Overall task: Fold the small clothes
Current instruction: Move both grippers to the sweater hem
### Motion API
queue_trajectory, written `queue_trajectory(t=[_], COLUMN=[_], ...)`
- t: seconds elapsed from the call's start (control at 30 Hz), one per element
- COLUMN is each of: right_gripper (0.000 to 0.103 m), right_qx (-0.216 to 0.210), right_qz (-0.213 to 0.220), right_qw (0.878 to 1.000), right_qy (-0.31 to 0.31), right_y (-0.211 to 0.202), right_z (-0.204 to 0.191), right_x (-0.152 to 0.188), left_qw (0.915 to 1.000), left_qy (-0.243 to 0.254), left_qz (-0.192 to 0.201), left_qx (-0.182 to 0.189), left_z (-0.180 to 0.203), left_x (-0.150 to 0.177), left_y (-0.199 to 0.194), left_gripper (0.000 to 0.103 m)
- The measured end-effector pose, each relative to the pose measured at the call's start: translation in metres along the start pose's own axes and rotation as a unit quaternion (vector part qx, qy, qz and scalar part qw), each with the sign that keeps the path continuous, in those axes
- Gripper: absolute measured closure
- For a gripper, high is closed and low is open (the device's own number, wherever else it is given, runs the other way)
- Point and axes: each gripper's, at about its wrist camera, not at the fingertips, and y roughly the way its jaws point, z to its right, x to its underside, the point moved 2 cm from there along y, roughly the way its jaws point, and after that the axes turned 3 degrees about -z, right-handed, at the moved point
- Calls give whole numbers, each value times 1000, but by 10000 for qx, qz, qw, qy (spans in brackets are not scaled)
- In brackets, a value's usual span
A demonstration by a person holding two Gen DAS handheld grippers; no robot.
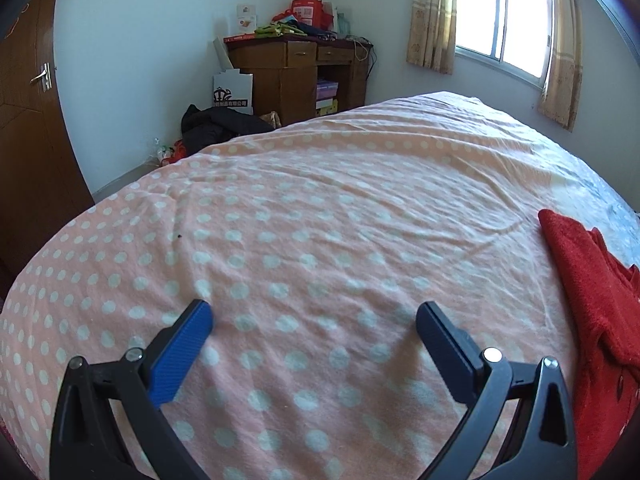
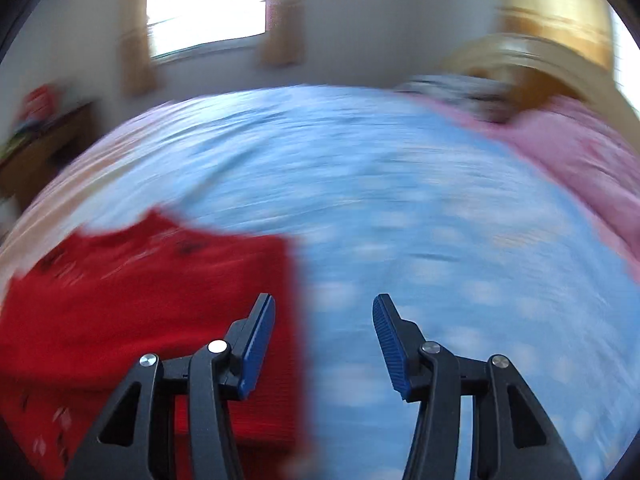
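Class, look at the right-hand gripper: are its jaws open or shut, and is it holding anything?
Open and empty. The right gripper shows a clear gap between its blue pads, with only the red garment and blue bedsheet behind.

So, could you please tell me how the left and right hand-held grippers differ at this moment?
The left hand-held gripper stands wider open than the right hand-held gripper. The left one hangs over the pink dotted sheet, with the red garment off to its side; the right one straddles that garment's edge and the blue dotted sheet. Both are empty, with blue pads.
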Motion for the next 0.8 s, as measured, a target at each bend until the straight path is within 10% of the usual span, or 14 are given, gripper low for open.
queue_trajectory(t=[0.2,0.33,0.43,0.7,0.8], right_gripper=[51,51,79,74,74], right_qx=[-1428,-1127,-1141,-598,-883], right_qz=[-136,-166,-725,-385,423], right_qw=[9874,9913,9856,9874,9886], right_qy=[-661,-665,-1019,-1416,-1147], right_y=[-29,-14,24,2,-60], right_z=[-32,-45,-59,-57,-27], right_x=[21,23,32,38,35], left_qw=[9999,9999,9998,9999,9999], left_qy=[84,81,87,70,68], left_qz=[-17,-21,-15,13,-4], left_qx=[-140,-137,-150,-123,-87], left_z=[4,5,5,5,3], left_x=[0,1,0,1,3], left_y=[2,2,2,1,1], left_gripper=[0,0,0,0,0])
